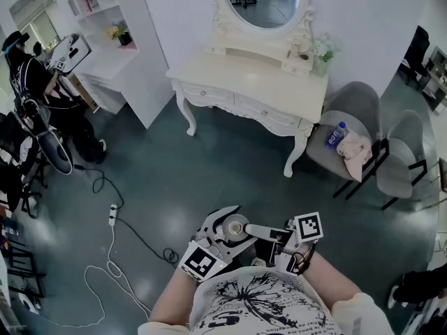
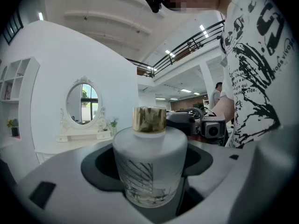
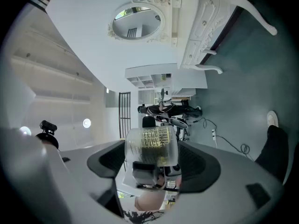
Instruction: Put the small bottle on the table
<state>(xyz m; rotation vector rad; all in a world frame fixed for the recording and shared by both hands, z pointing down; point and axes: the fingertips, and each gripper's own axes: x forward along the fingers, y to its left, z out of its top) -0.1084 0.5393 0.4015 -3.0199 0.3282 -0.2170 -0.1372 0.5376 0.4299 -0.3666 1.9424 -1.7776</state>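
While left gripper point(image 2: 149, 183) grips small bottle point(image 2: 150, 148), label illegible

Head camera looks steeply down; all views share the dressing table point(image 1: 237, 75).

We count one small bottle point(image 2: 149, 148), one left gripper point(image 2: 148, 171) and one right gripper point(image 3: 152, 160). Around them we count one dressing table point(image 1: 237, 72), one oval mirror point(image 1: 265, 2), two grey chairs point(image 1: 357, 107) point(image 1: 405, 169), one water bottle point(image 1: 336, 135) and one power strip point(image 1: 112, 215).
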